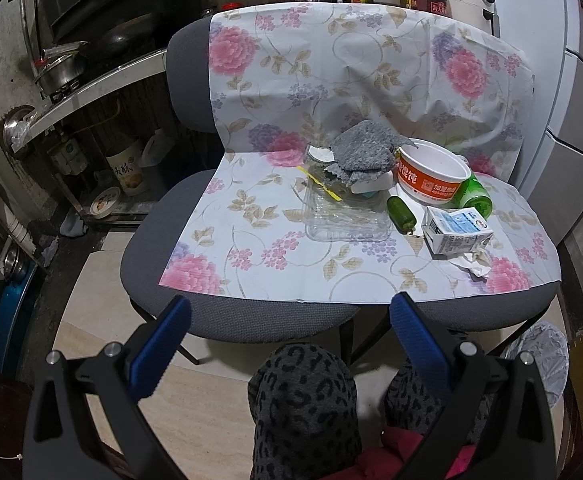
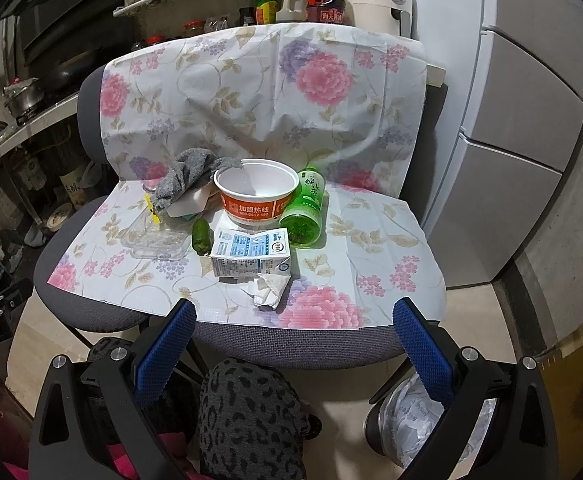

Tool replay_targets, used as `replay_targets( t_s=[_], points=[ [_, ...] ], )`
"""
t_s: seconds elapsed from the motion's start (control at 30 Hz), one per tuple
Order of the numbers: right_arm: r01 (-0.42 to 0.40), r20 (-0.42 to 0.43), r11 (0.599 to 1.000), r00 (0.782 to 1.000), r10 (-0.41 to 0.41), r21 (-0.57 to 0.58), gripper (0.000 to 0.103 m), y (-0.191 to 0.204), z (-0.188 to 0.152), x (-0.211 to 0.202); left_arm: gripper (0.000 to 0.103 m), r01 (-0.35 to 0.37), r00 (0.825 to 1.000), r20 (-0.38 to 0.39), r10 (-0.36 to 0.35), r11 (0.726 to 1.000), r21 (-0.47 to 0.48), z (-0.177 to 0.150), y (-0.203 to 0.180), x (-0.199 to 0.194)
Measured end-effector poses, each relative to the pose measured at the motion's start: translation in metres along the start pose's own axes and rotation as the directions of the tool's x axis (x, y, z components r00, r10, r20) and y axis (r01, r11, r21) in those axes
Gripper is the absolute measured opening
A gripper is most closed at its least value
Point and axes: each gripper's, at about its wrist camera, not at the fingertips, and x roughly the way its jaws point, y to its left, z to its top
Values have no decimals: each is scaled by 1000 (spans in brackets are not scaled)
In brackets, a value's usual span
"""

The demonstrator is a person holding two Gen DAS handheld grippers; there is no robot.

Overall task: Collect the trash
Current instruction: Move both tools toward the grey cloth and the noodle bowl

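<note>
Both grippers held back from the chair, over the floor and the person's knees. Left gripper [image 1: 289, 312]: blue-padded fingers [image 1: 159, 344] spread wide, nothing between them. Right gripper [image 2: 295, 318]: likewise spread wide, empty. The trash sits in a cluster on a floral sheet [image 2: 371, 232] draped over the seat and backrest of a grey chair [image 2: 291, 346]. Nearest the front edge: a crumpled tissue [image 2: 265, 290], touching a blue-and-white carton [image 2: 249, 258] lying on its side just behind it. Behind the carton, an upright orange-and-white paper bowl [image 2: 256, 194], empty inside as far as visible. Right of the bowl and touching it, a green bottle [image 2: 305, 210] on its side, base toward the camera. Left of the carton, a small dark green item [image 2: 201, 236]; identity not resolvable. Further left, a clear plastic tray [image 2: 155, 240] lying flat, with a yellow strip [image 2: 151, 208] at its rear edge. A grey cloth [image 2: 189, 176] is draped over a white object [image 2: 189, 202] behind the tray and reaches the bowl's rim. Surroundings: a lined bin [image 2: 423, 416] on the floor below the seat's right front corner; the person's patterned knee [image 2: 251, 412] between the grippers and the chair; a white fridge [image 2: 523, 120] to the right; bottles on a shelf [image 2: 275, 4] behind the backrest; pots on a rack [image 1: 67, 72] to the left.
</note>
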Motion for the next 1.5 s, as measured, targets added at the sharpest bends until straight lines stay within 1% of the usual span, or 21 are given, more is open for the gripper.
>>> replay_targets(
  t_s=[0.07, 0.2, 0.3, 0.37, 0.47, 0.53, 0.6, 0.7, 0.83, 0.93, 1.0, 1.07, 1.13, 1.2, 1.37, 1.5],
  points=[
    [-7, -6, 1000, 1000, 7, -11, 97, 6, 3, 3, 97, -1, 1000, -2, 1, 1000, -6, 0, 3, 2],
    [-47, -22, 998, 999, 47, -38, 97, 12, 14, 18, 97, -2, 1000, -14, 2, 999, -34, 3, 9, 15],
    [-104, -66, 991, 993, 98, -89, 97, 22, 24, 41, 97, 9, 1000, -28, -11, 998, -54, 5, 13, 28],
    [-140, -94, 982, 987, 129, -129, 97, 32, 28, 57, 97, 3, 999, -34, -5, 998, -64, 5, 16, 37],
    [-177, -135, 963, 979, 152, -205, 97, 52, 31, 80, 97, -27, 998, -66, 21, 996, -85, 7, 22, 54],
    [-195, -141, 948, 976, 164, -251, 97, 64, 32, 91, 97, -72, 993, -100, 63, 993, -91, 9, 24, 68],
    [-213, -149, 938, 973, 177, -275, 97, 72, 35, 100, 97, -110, 988, -118, 98, 989, -100, 11, 28, 80],
    [-233, -150, 930, 969, 196, -284, 97, 78, 41, 109, 97, -128, 984, -137, 113, 986, -111, 14, 33, 96],
    [-229, -134, 934, 971, 198, -275, 97, 76, 51, 119, 97, -158, 978, -156, 137, 979, -131, 19, 41, 117],
    [-211, -124, 939, 975, 183, -270, 97, 71, 59, 125, 97, -135, 978, -185, 98, 970, -203, 21, 55, 137],
    [-206, -112, 943, 977, 182, -263, 97, 65, 64, 130, 97, -143, 977, -191, 100, 963, -230, 21, 60, 146],
    [-208, -96, 944, 977, 189, -256, 97, 60, 68, 133, 97, -155, 973, -203, 107, 959, -239, 22, 64, 155],
    [-209, -56, 945, 978, 202, -250, 97, 57, 72, 135, 97, -143, 974, -208, 92, 959, -245, 24, 66, 163],
    [-203, -40, 947, 979, 199, -249, 97, 55, 76, 138, 97, -123, 975, -208, 73, 963, -240, 26, 64, 169],
    [-257, -80, 938, 966, 245, -232, 97, 56, 78, 144, 97, -96, 975, -218, 47, 971, -220, 27, 55, 178],
    [-274, -117, 931, 961, 252, -240, 97, 59, 73, 147, 97, -113, 976, -210, 65, 968, -224, 26, 58, 173]
  ],
)
